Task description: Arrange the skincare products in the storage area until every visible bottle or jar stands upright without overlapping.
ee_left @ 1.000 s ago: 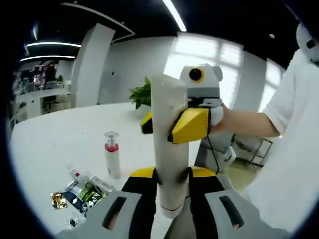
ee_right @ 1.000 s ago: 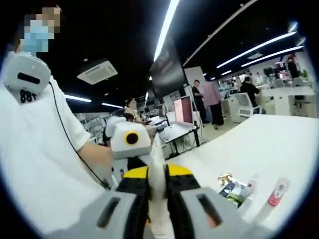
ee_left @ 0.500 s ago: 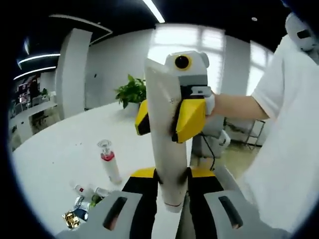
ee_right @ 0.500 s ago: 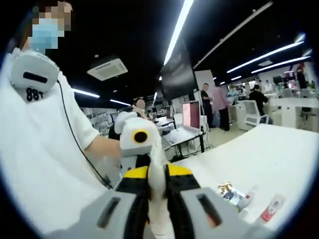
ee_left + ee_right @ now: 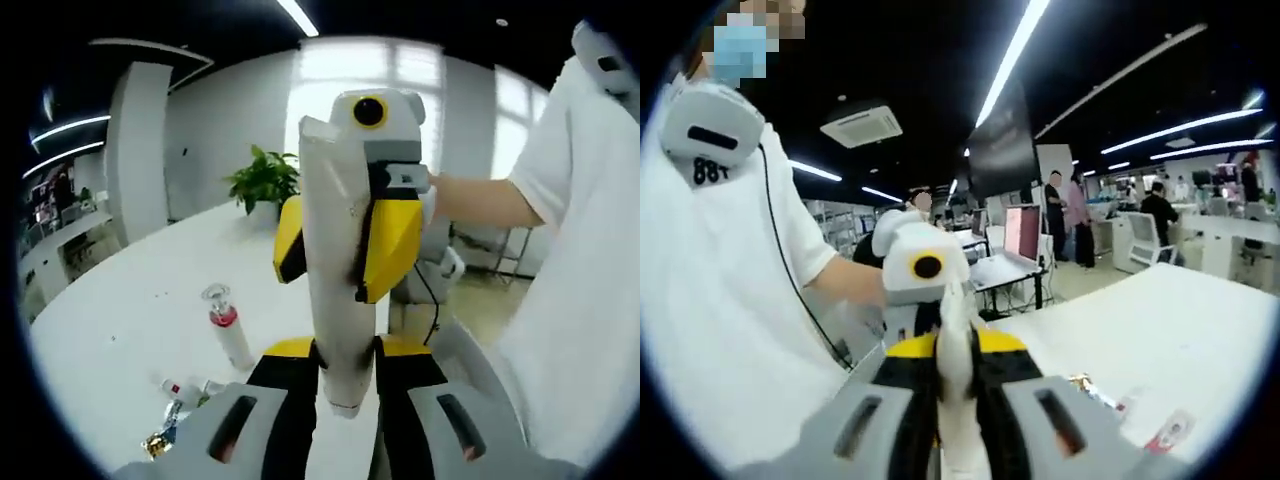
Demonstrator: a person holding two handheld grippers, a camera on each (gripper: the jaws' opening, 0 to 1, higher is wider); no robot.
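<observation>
A tall white tube [image 5: 335,320] stands upright between the jaws of my left gripper [image 5: 345,365], which is shut on its lower end. My right gripper [image 5: 342,245], with yellow fingers, comes in from the right and is shut on the tube's upper half. In the right gripper view the same tube [image 5: 958,350] shows edge-on inside my right gripper [image 5: 958,365], with the left gripper [image 5: 915,318] just behind it. A bottle with a red band and clear cap [image 5: 228,325] stands upright on the white table [image 5: 120,310]. Small tubes and sachets [image 5: 185,395] lie beside it.
The person in a white shirt [image 5: 580,300] stands close on the right. A potted plant [image 5: 262,180] sits at the table's far end. In the right gripper view the sachets [image 5: 1095,390] and the red-banded bottle [image 5: 1165,432] lie low right; desks and people fill the background.
Both views have shifted, so the hands moved with the tube, and the table items sit lower in the pictures. Both grippers stay shut on the tube.
</observation>
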